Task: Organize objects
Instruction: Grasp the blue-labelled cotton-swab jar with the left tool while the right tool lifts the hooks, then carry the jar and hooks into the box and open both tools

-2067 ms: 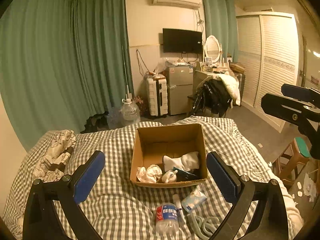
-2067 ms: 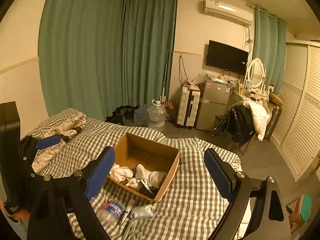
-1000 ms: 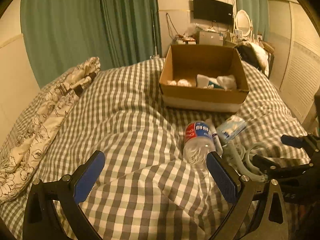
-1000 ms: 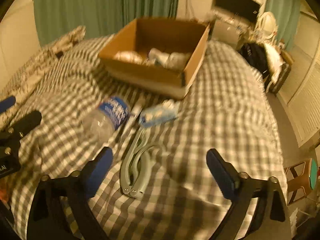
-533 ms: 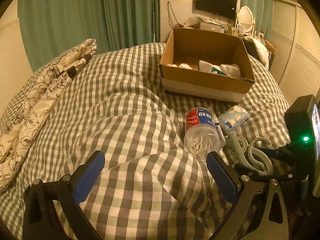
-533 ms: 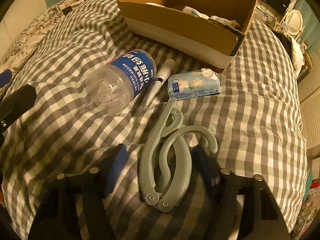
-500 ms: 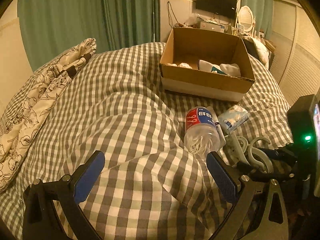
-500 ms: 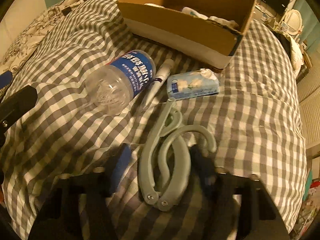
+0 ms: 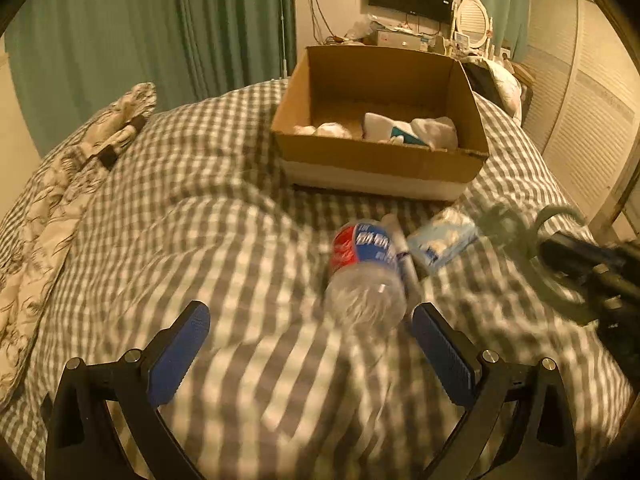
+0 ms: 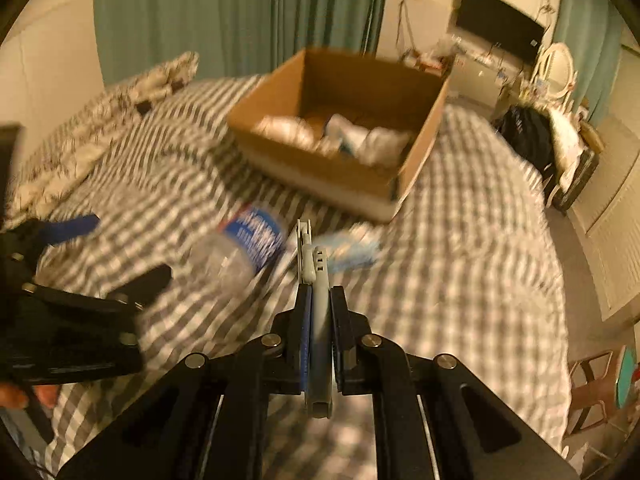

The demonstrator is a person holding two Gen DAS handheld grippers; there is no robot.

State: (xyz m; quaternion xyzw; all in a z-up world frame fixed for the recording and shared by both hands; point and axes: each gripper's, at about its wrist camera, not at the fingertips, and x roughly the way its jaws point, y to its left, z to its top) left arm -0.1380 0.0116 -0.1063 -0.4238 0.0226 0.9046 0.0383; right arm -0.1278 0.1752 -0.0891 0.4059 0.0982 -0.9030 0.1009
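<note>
A cardboard box (image 9: pixel 384 160) with white cloths inside sits on the checked bed; it also shows in the right wrist view (image 10: pixel 340 176). In front of it lie a plastic water bottle (image 9: pixel 366 276), a white tube (image 9: pixel 404 252) and a tissue pack (image 9: pixel 442 240). My right gripper (image 10: pixel 320 300) is shut on a grey-green folding hanger (image 10: pixel 318 280), lifted above the bed; it appears blurred in the left wrist view (image 9: pixel 516 224). My left gripper (image 9: pixel 308 340) is open and empty, just short of the bottle.
A patterned quilt (image 9: pixel 60 200) lies along the bed's left side. Green curtains (image 9: pixel 160 40) hang behind. A white wardrobe (image 9: pixel 592 100) stands at the right, and a stool (image 10: pixel 600 384) beside the bed.
My right gripper closed on the folding hanger and lifted it off the bed. My left gripper moved forward toward the bottle and stayed open.
</note>
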